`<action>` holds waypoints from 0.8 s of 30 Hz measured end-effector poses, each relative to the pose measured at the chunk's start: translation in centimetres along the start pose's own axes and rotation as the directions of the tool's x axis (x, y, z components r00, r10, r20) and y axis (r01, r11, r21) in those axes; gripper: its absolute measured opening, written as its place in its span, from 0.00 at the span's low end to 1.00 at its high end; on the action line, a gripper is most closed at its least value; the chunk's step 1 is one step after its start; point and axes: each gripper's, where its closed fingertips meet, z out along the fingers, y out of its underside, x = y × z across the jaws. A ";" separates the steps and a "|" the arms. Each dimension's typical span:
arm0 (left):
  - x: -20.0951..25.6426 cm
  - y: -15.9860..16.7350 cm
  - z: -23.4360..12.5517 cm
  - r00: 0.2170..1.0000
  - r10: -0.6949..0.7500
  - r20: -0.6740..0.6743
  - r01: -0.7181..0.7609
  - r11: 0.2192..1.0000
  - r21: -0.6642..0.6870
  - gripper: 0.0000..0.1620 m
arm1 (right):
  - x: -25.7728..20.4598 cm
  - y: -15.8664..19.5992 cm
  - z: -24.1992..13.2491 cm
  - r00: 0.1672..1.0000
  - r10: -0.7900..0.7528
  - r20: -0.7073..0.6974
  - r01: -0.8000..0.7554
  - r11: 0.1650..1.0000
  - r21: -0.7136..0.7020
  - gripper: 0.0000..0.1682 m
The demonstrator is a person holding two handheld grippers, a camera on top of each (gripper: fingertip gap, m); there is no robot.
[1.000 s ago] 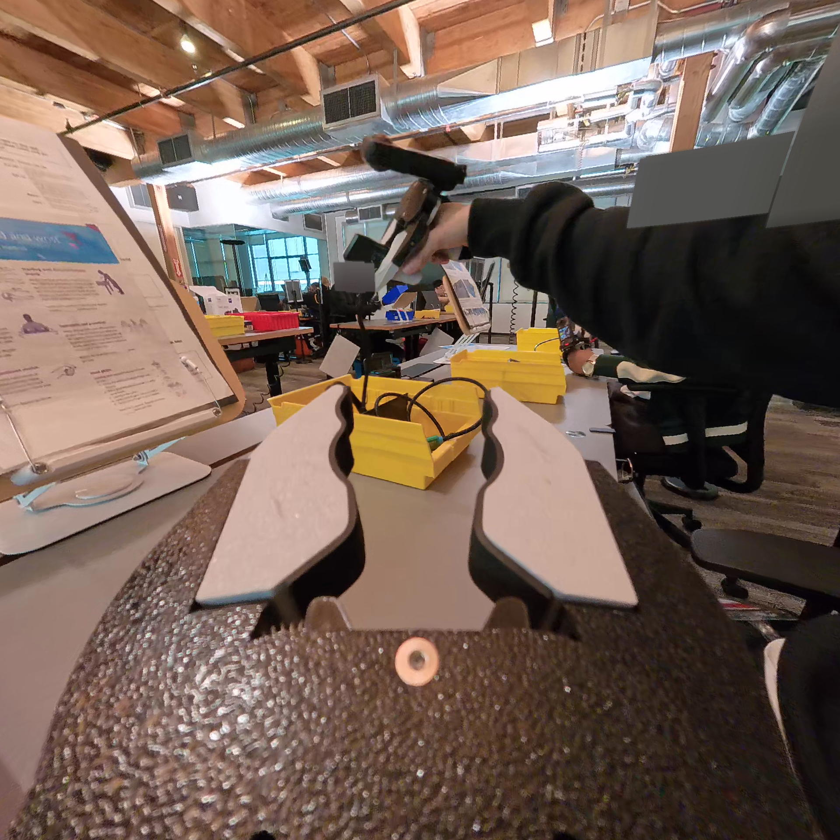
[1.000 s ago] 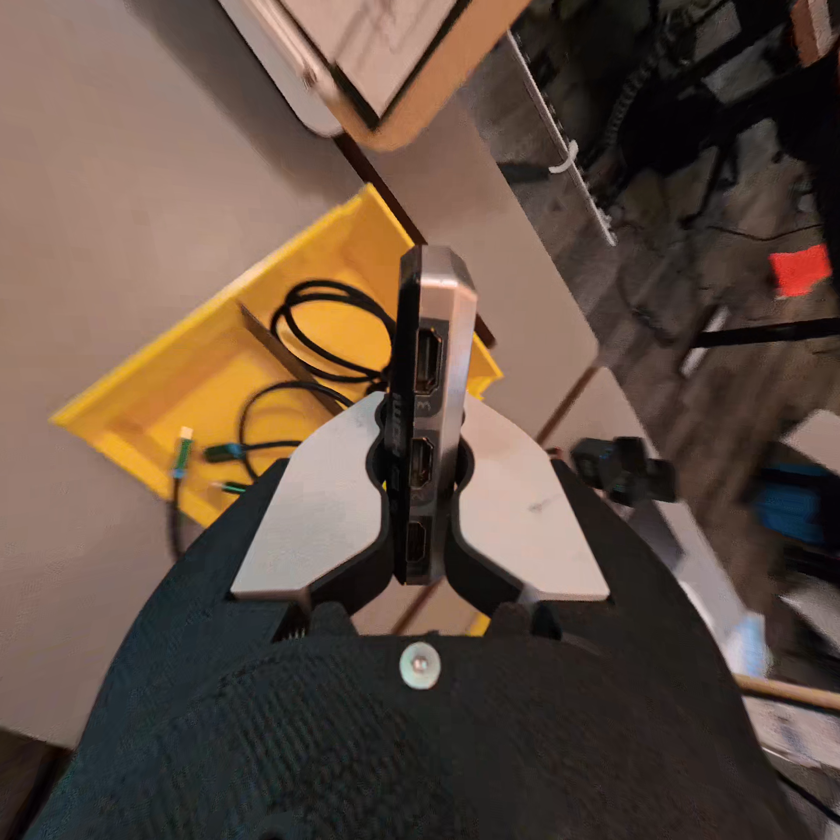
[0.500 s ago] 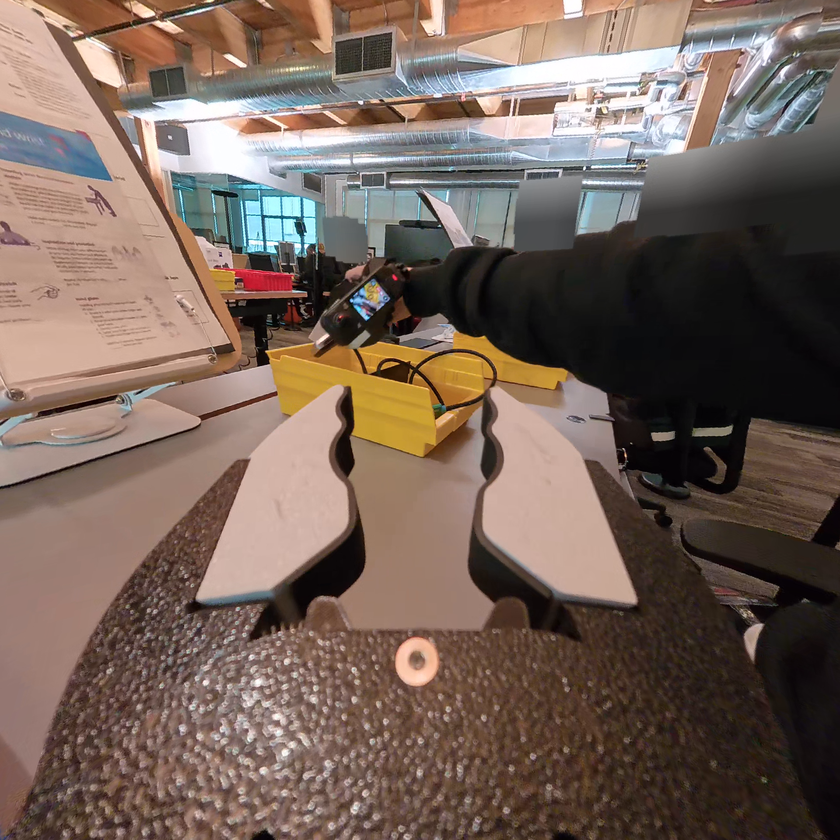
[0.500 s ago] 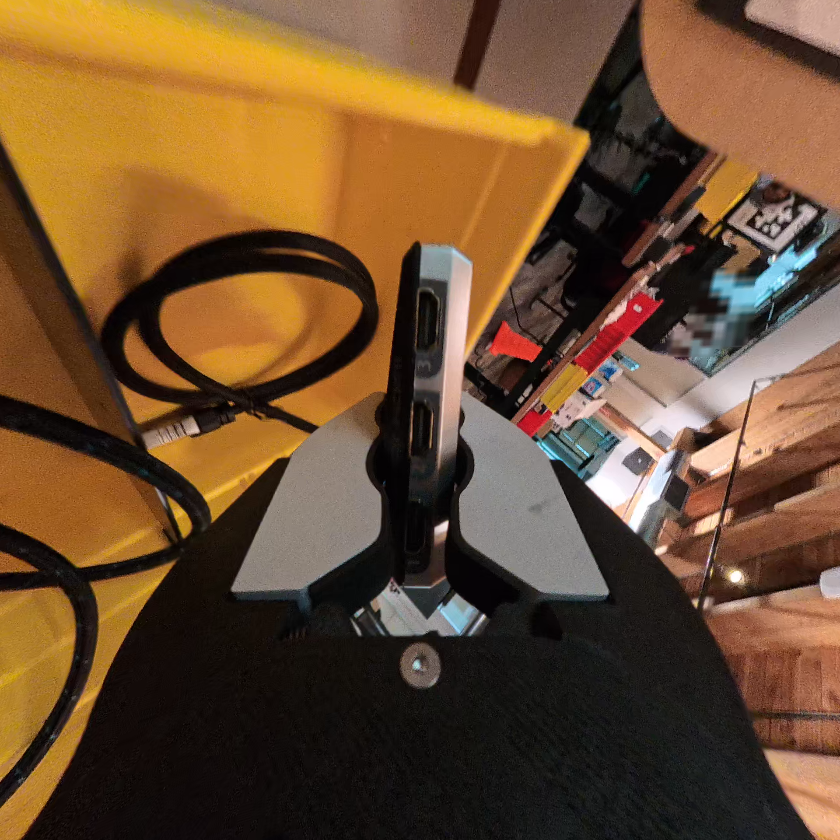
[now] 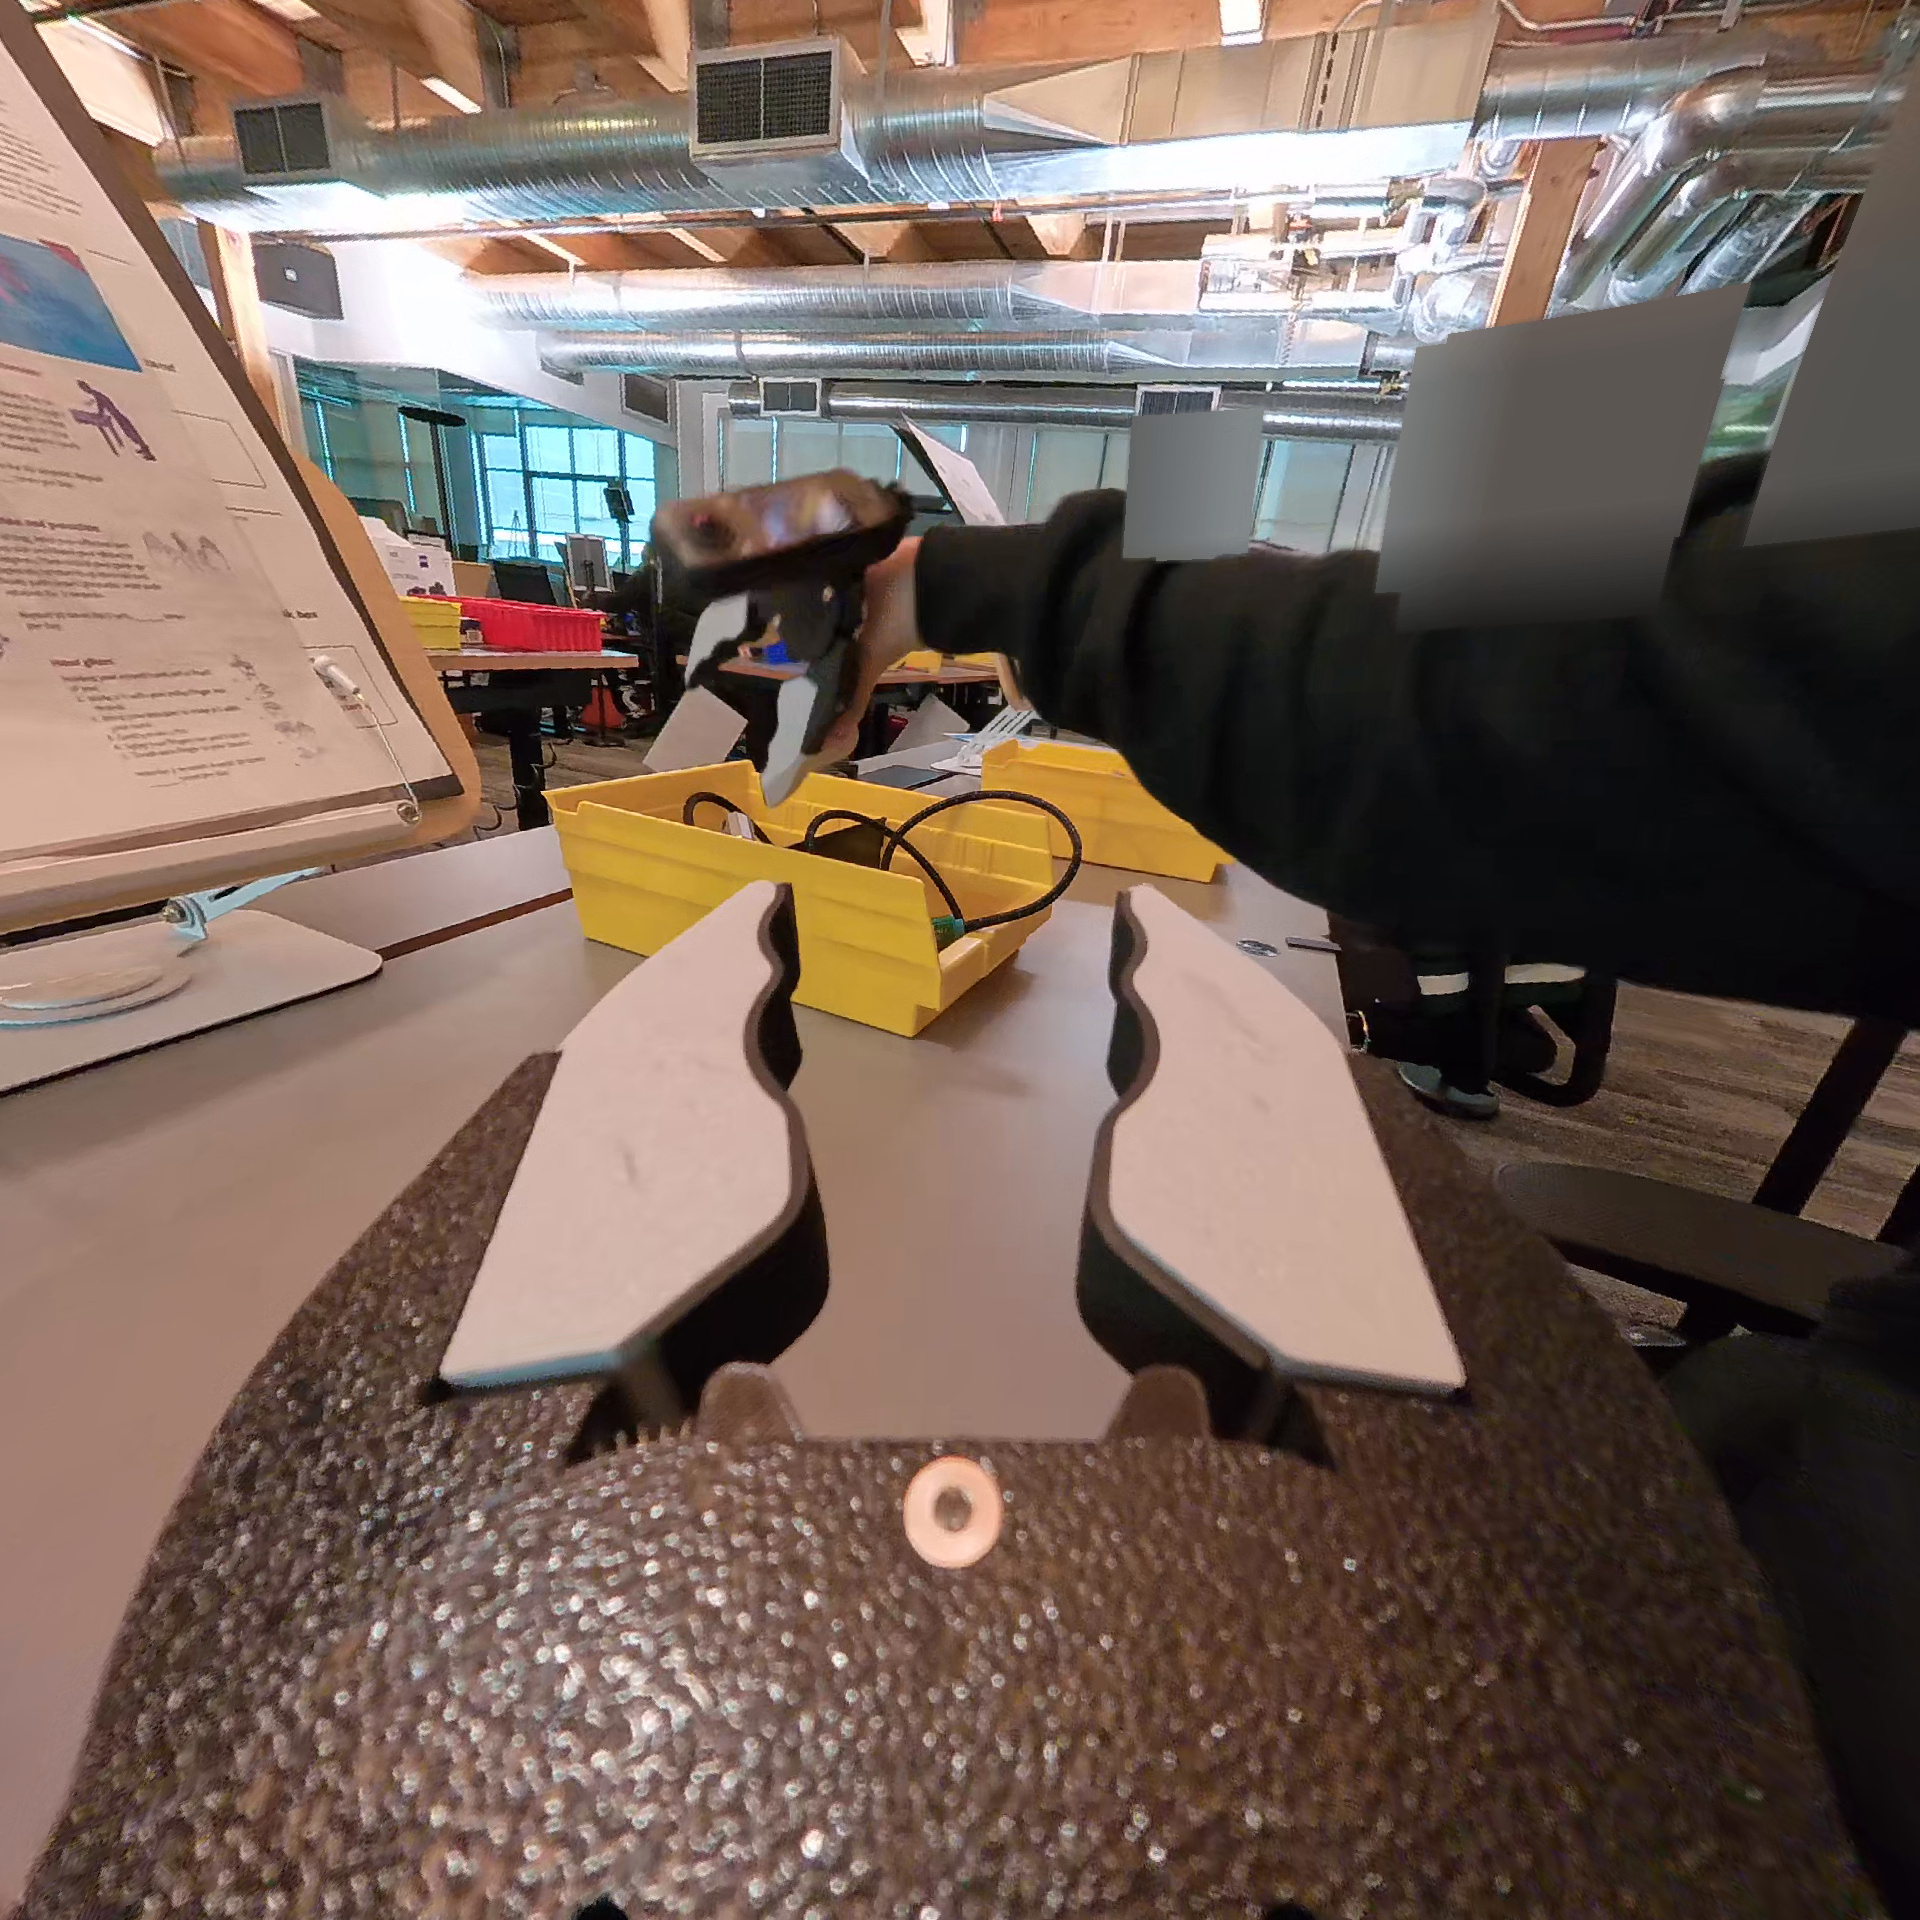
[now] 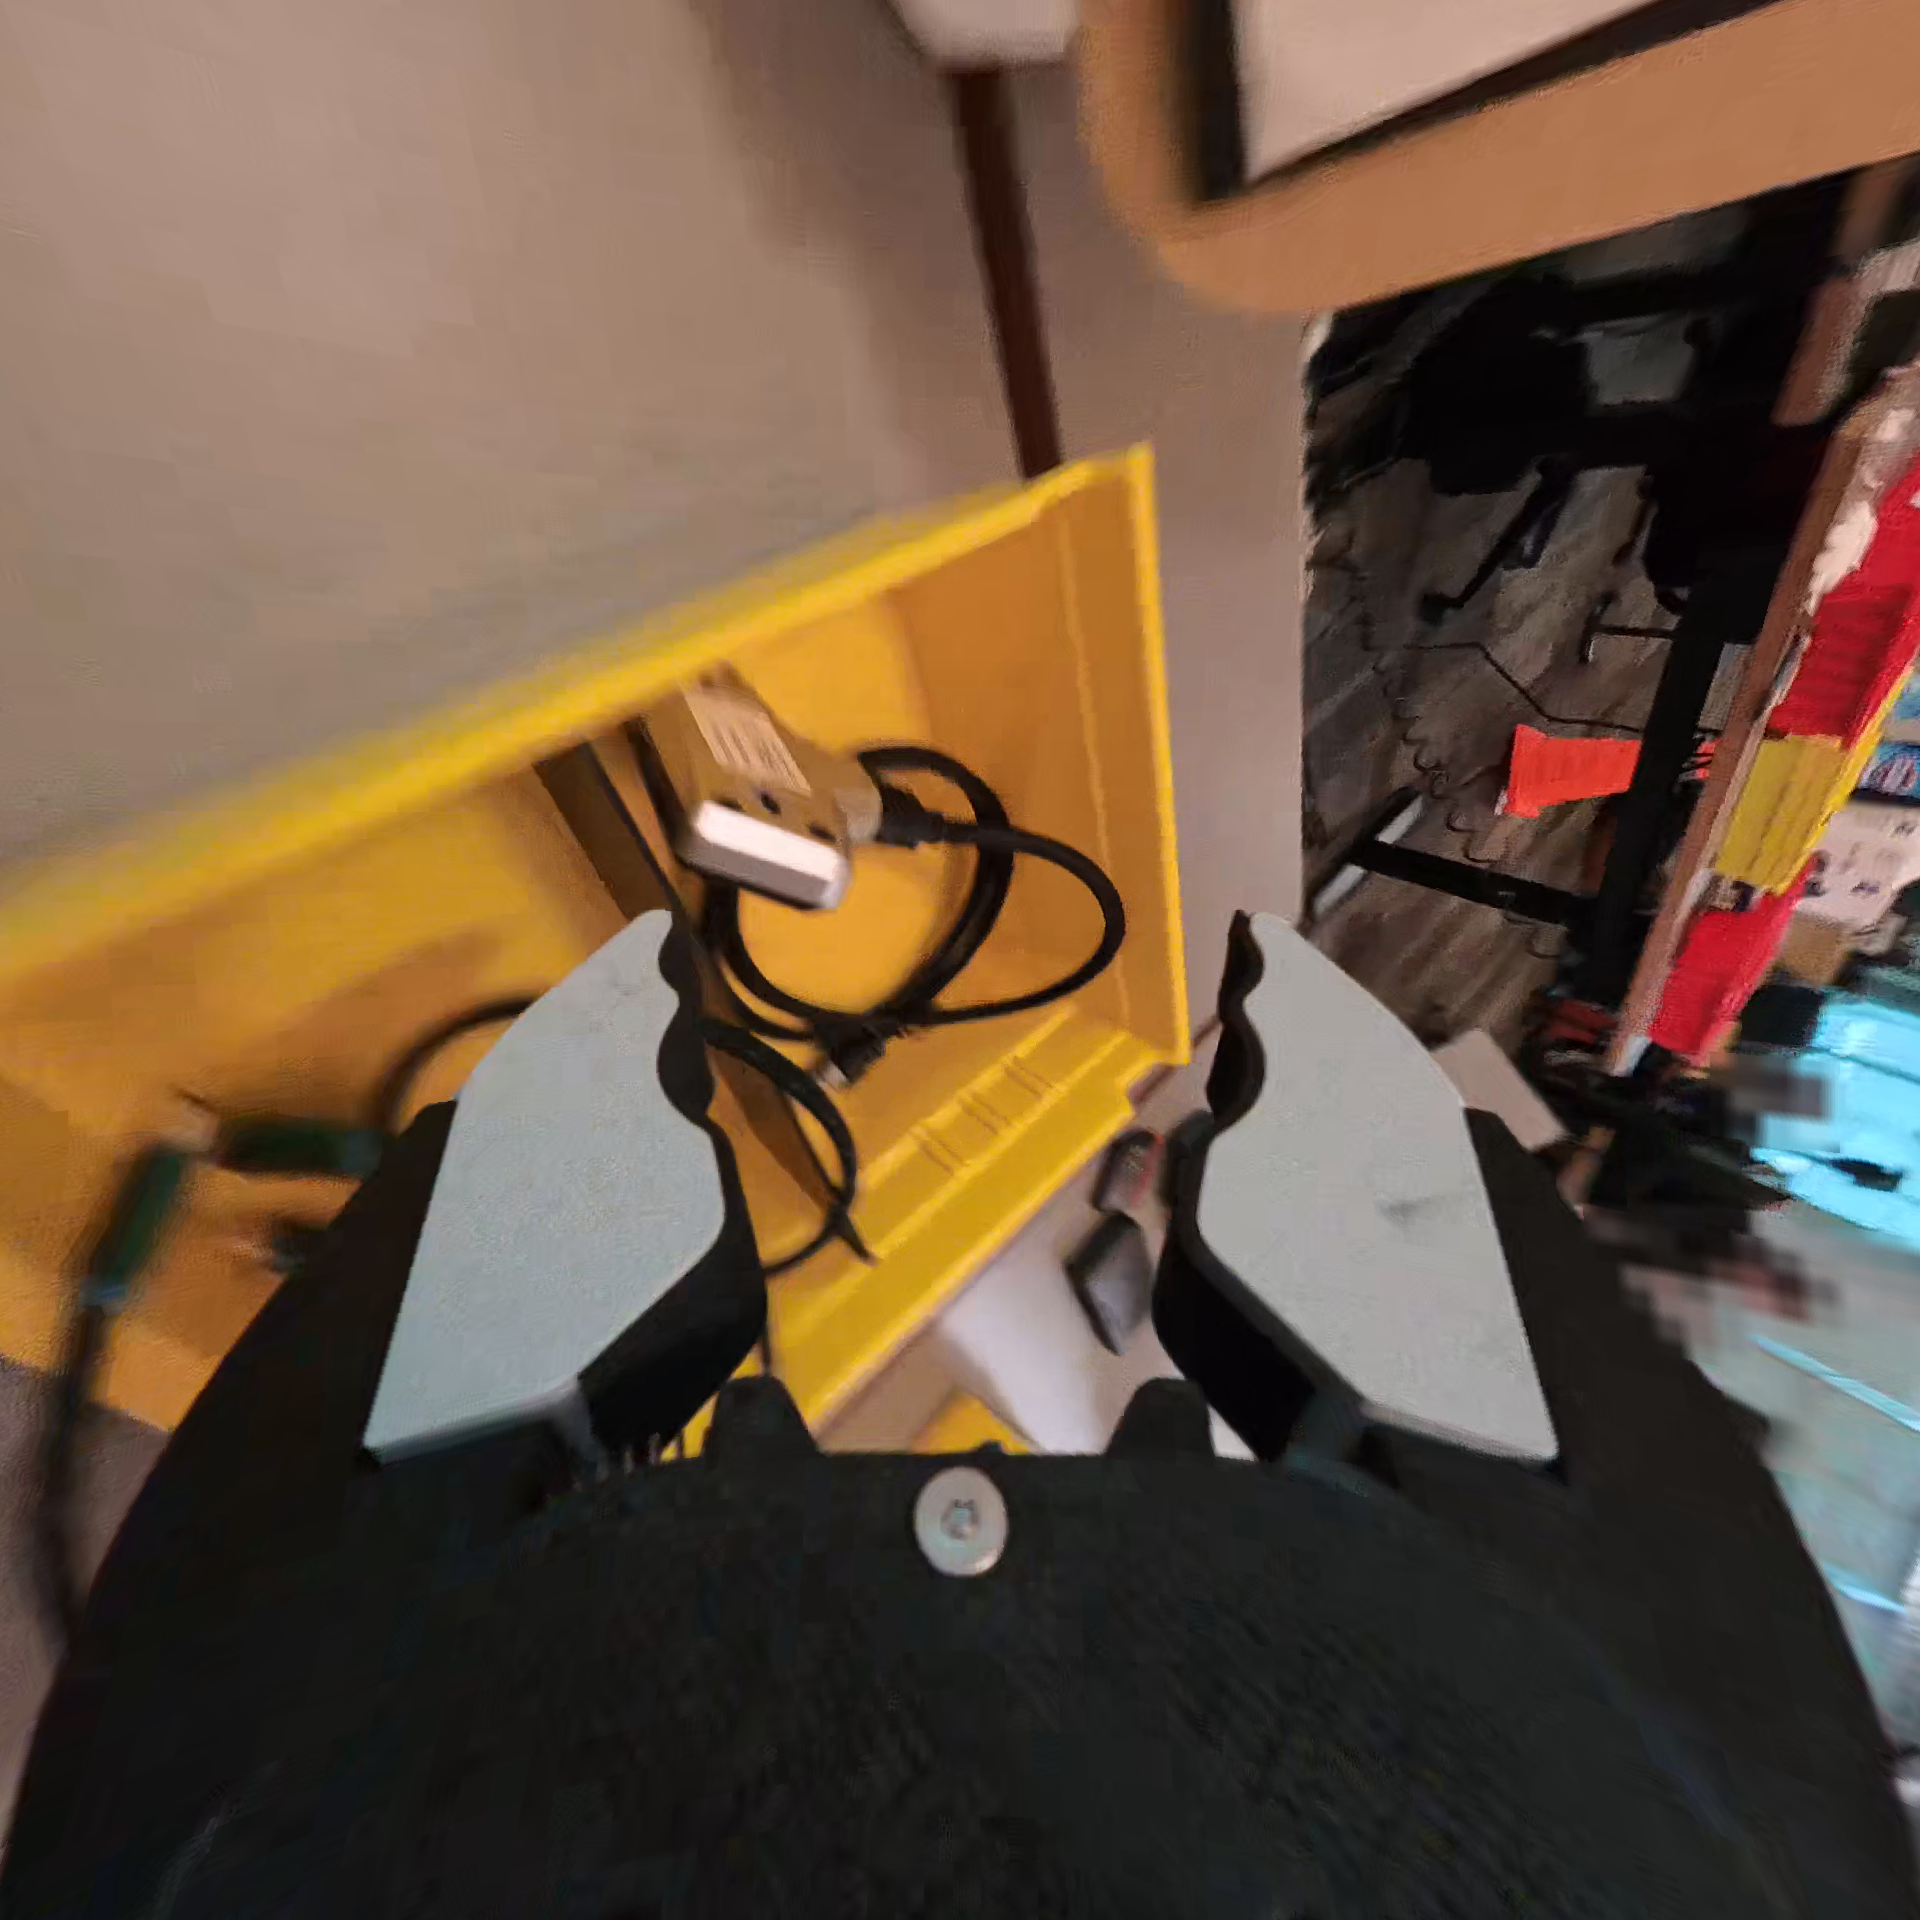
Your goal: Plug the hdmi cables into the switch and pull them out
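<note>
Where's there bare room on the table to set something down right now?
Bare grey table lies between the document stand's base and the yellow bin, and straight ahead of the open left gripper. The bin is crowded: the switch and black cables fill it, with the open right gripper above it.

Silver ducts [image 5: 935, 156] under timber ceiling [image 5: 582, 21]; grey table [image 5: 156, 1195]; far windows [image 5: 551, 468]

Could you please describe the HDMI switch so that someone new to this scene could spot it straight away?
Find the yellow bin on the grey table, nearest the open right claw. In its far compartment, by the divider, lies the switch. It is the only flat, silvery box there; everything around it is thin black cable.
</note>
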 end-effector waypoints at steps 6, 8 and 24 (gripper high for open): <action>-1.4 0.2 -0.7 0.995 0.031 0.094 -0.026 0.998 -0.049 0.35 | -12.6 -10.7 -11.9 0.894 0.223 0.389 -0.431 0.666 0.609 0.54; -3.2 0.3 -1.7 0.980 0.046 0.196 -0.027 0.995 -0.101 0.35 | -17.3 -12.0 -14.4 0.863 0.193 0.466 -0.487 0.557 0.672 0.52; -18.3 6.1 -20.1 0.780 0.108 0.617 0.349 0.743 -0.571 0.57 | -26.9 -4.1 -16.9 0.771 0.155 0.617 -0.615 0.432 0.660 0.54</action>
